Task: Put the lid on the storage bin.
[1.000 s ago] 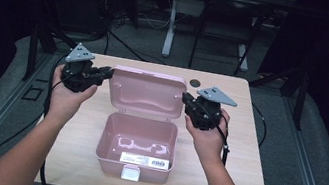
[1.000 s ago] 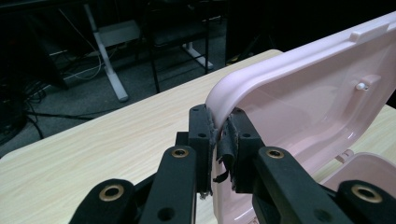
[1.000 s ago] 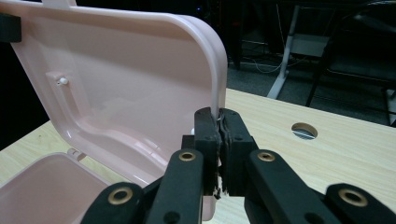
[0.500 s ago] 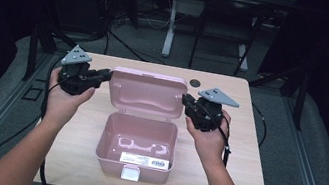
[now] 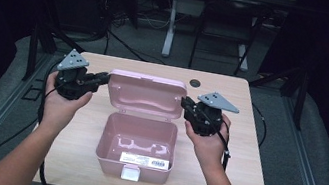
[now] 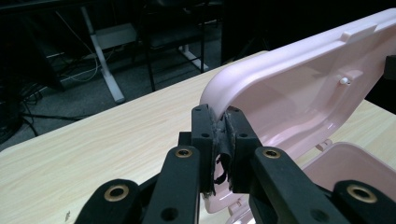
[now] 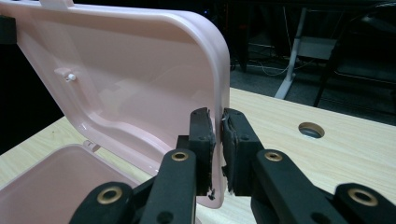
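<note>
We see a pale pink box (image 5: 137,148) of smooth plastic, its raised lid (image 5: 146,94) faintly glossy inside, with a white paper label (image 5: 151,161) on the front wall. Under it lies a table (image 5: 244,151) of light wood-grain laminate, matt. The grippers' black jaws look like matt plastic with brass-coloured rivets and worn, frayed rubbery pads (image 6: 219,140)

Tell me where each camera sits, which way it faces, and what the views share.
High view: above the person's side, looking forward and down on the pale wooden table; both forearms, left gripper and right gripper show.
Left gripper view: on that gripper, looking along its black jaws at the open pink plastic box's raised lid, whose rim sits between them.
Right gripper view: on that gripper, jaws astride the lid's opposite edge; table hole beyond.
Shared: all show the lid and table.
</note>
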